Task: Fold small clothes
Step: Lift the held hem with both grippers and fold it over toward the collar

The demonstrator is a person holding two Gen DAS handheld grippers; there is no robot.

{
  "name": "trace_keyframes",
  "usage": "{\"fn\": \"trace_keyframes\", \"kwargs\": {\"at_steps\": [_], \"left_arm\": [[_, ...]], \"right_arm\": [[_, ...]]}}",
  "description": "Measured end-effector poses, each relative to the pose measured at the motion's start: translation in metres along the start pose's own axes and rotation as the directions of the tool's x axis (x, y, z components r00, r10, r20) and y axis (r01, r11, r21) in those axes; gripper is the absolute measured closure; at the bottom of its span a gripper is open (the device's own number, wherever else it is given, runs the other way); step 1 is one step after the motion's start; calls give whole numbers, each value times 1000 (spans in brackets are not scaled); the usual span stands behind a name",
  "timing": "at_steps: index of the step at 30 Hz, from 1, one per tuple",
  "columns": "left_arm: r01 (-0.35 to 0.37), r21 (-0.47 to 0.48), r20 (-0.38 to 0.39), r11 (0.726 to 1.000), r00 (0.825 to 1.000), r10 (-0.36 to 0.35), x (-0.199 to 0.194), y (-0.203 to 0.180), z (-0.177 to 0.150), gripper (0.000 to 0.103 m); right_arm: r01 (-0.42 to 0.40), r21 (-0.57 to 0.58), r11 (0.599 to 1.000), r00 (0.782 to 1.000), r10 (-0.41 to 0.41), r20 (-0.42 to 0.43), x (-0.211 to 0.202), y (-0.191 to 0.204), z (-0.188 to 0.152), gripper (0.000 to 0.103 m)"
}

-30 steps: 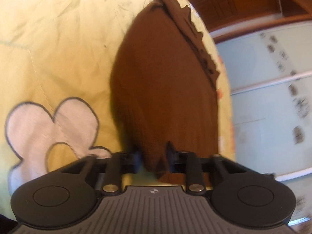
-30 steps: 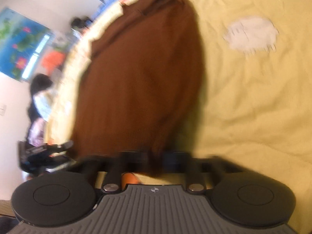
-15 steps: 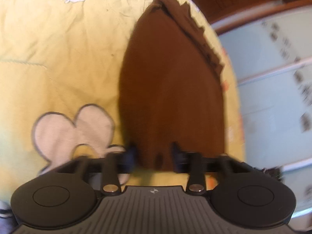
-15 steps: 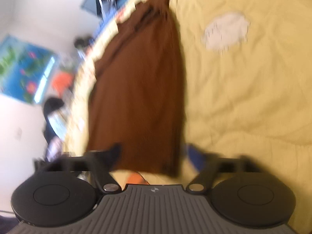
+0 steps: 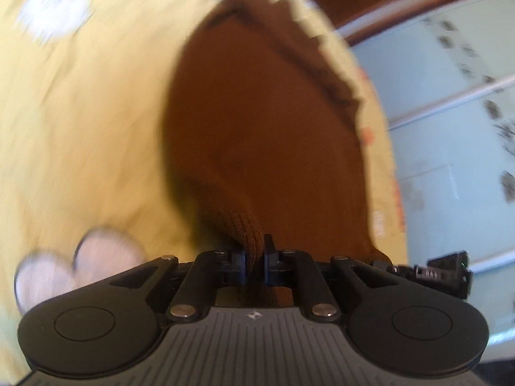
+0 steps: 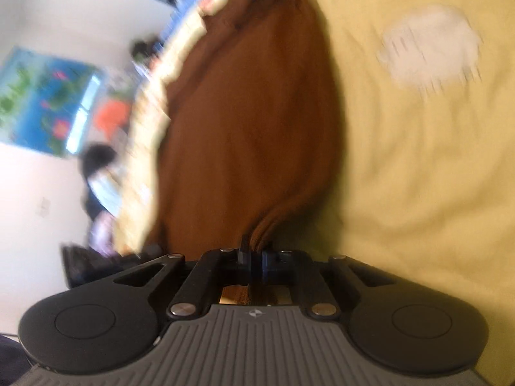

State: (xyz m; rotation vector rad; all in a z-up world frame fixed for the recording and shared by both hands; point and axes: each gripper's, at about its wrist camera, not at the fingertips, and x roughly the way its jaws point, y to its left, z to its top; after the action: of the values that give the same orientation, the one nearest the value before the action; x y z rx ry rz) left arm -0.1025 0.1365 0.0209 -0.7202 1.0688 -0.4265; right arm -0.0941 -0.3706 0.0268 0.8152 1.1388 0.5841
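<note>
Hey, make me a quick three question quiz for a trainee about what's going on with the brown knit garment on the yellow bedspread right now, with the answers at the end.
1. True or false: both tongs are clamped on the near edge of the brown knit garment.
2. What does the garment lie on? A) a wooden floor B) a yellow bedspread C) a glass table
3. Fill in: in the left wrist view, the pale patch on the bedspread left of the left tongs is shaped like a ____.

Key
1. True: the left tongs and the right tongs each pinch a bunch of the knit.
2. B, the yellow bedspread.
3. Heart: the heart patch.
</note>
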Motion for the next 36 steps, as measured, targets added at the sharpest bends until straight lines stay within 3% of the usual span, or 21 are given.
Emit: {"fn": "trace_keyframes", "kwargs": {"at_steps": [4,7,10,13,17,19,20,21,22,23,24,25,26,27,28,29,34,36], "left_arm": [[133,94,118,987,983,-144,-16,-28,55,94],[161,174,198,972,961,-195,-9,-47,118,94],[139,225,273,964,941,-199,19,-65,189,94],[96,207,333,974,929,-163,54,-70,250,94],[-54,159,391,986,920,-13,112,-65,312,93],[-123,70,368,990,925,89,136,-53,338,93],[-133,28,351,991,929,115,143,-49,347,92],[-127,-7,340,992,932,122,145,-44,350,91],[-113,-44,335,993,934,121,139,-39,347,90],[-92,-73,346,993,932,112,129,-35,342,82],[-70,-75,386,995,918,93,117,-32,332,62],[-83,-59,437,995,894,101,104,-31,320,47],[-126,-42,490,991,862,131,88,-31,306,15],[-174,-34,547,984,821,164,72,-29,291,0],[-208,-37,586,978,788,189,58,-26,275,0],[-226,-38,590,973,781,204,48,-22,263,0],[-179,-117,508,977,834,214,32,12,196,0],[-146,-149,459,978,866,200,44,18,177,0]], "right_arm": [[-110,-76,991,988,117,100,-15,24,42,91],[-159,-152,976,967,185,173,-14,40,102,91],[-160,-197,967,948,206,244,0,49,173,91],[-155,-160,975,936,197,292,20,40,243,91],[-76,-80,994,937,99,336,73,24,316,89],[-17,-35,999,932,29,362,96,15,339,77],[7,3,1000,931,-8,365,113,11,342,54],[31,38,999,930,-43,366,118,7,346,31],[48,55,997,920,-66,387,119,6,345,26],[46,39,998,905,-58,422,117,7,335,26],[33,-2,999,891,-28,453,109,10,325,26],[29,-38,999,882,-7,471,100,12,313,25],[32,-71,997,879,6,477,87,11,302,24],[44,-100,994,878,9,478,77,11,289,22],[72,-120,990,878,-6,478,67,10,274,21],[109,-130,985,880,-35,473,60,6,263,20],[293,-112,949,892,-230,389,51,-27,197,18],[293,-102,951,896,-236,377,57,-35,184,17]]}}
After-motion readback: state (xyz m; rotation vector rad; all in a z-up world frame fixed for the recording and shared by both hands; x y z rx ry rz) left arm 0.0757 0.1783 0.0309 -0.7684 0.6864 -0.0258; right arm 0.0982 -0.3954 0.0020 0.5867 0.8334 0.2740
